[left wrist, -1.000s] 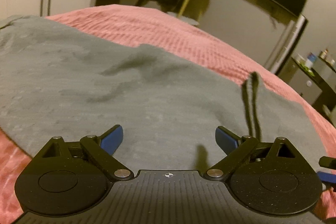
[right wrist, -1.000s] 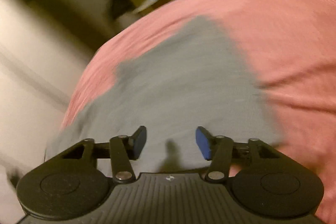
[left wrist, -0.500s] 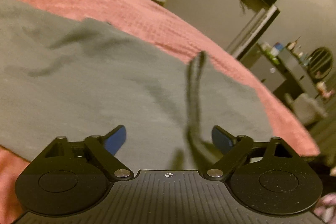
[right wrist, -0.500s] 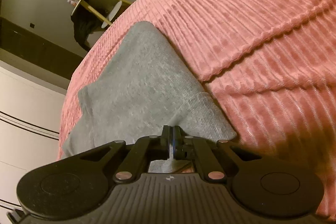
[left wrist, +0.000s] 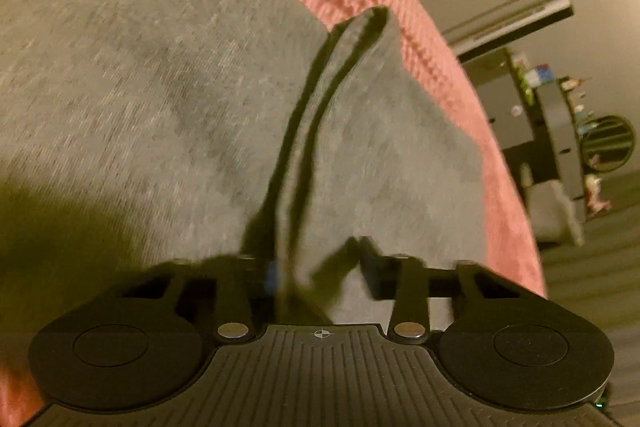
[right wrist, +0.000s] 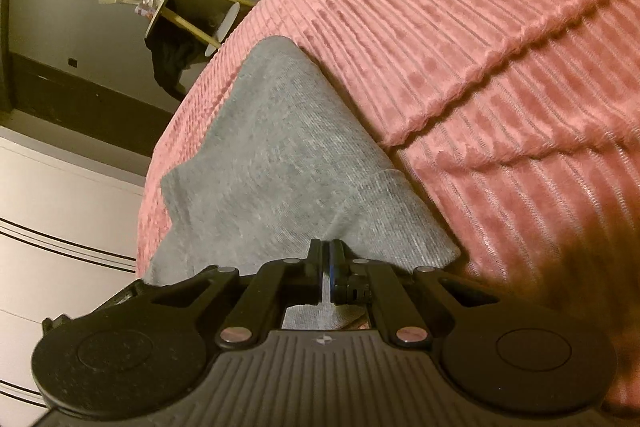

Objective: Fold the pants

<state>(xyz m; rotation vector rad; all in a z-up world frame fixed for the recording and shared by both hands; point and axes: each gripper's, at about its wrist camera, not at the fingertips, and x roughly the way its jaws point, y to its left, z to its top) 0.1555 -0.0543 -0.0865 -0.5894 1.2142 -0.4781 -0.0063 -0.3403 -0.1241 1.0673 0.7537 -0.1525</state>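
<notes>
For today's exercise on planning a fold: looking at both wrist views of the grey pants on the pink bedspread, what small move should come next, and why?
Probably closing the left gripper on the raised ridge of the grey pants. Its jaws stand apart with that ridge between them, while the right gripper is already shut on the pants' hem. With both ends held, the cloth could be lifted off the pink bedspread and folded.

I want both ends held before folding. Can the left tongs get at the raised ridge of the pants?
Probably yes: the left tongs stand open with the ridge of the grey pants running between the fingers, nothing in between.
</notes>
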